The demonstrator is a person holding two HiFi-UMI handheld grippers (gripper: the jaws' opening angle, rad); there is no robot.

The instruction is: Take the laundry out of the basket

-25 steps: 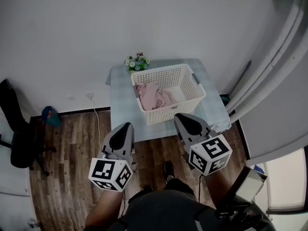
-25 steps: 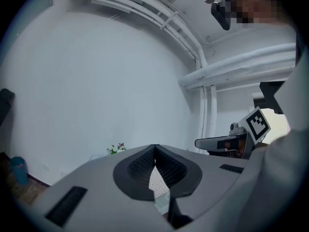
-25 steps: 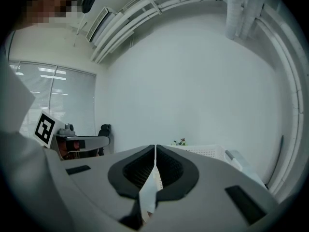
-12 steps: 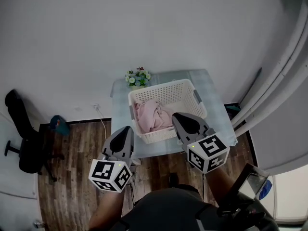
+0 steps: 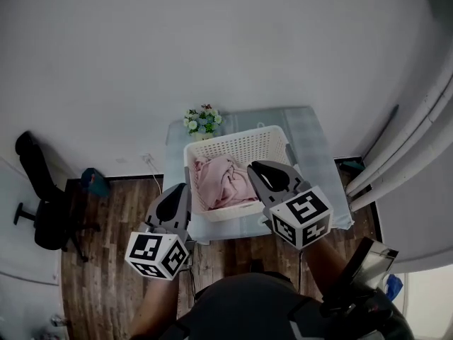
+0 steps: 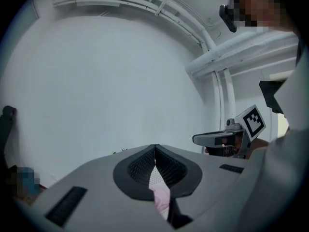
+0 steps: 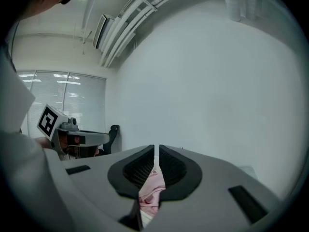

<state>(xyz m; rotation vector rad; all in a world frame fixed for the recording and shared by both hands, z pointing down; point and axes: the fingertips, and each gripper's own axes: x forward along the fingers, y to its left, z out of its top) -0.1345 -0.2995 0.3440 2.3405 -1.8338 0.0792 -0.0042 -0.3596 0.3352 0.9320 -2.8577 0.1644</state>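
Pale table [image 5: 317, 139] by a white wall [image 5: 212, 41], basket [image 5: 244, 146] on top
Pink laundry [image 5: 221, 181] lies heaped in the basket (flowers [image 5: 202, 119] stand just behind it); left gripper [image 5: 180, 186] and right gripper [image 5: 252, 166] hover at its near side, each with jaws pressed together on nothing, pink showing past their tips

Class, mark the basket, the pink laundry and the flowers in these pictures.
basket [image 5: 244, 147], head view, its back wall.
pink laundry [image 5: 223, 183], head view, middle of the heap.
flowers [image 5: 201, 121], head view, the blooms.
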